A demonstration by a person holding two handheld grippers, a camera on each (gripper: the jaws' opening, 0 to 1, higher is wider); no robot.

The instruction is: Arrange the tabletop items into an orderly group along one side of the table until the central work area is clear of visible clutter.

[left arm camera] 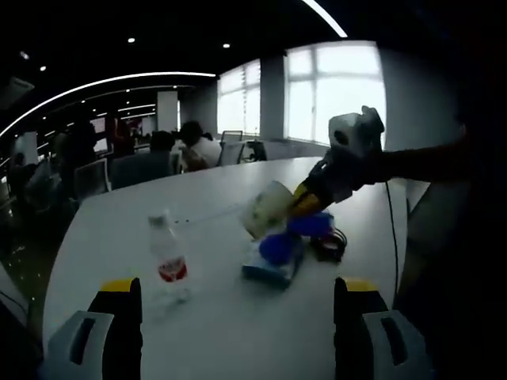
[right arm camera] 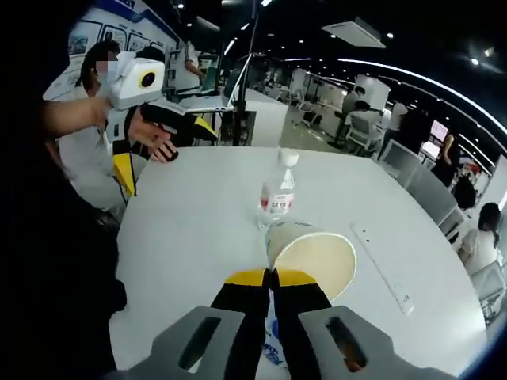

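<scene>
While your right gripper (right arm camera: 272, 277) has its jaws clenched on the rim of the pale paper cup (right arm camera: 310, 252), lifting it tilted with its mouth toward you, the tidying looks barely begun. Your left gripper (left arm camera: 236, 294) hangs with its jaws released and wide apart over the white desk (left arm camera: 214, 332), holding nothing. Just ahead of those open jaws, toward the left one, stands the clear plastic water bottle with the red label (left arm camera: 168, 257). Further ahead, toward the right jaw, a blue-and-white packet (left arm camera: 269, 265) and a small dark object (left arm camera: 329, 245) lie under the lifted cup. A long white strip (right arm camera: 382, 267) lies beyond and to the right of your clenched jaws. By my judgement, everything still needs grouping along one edge.
</scene>
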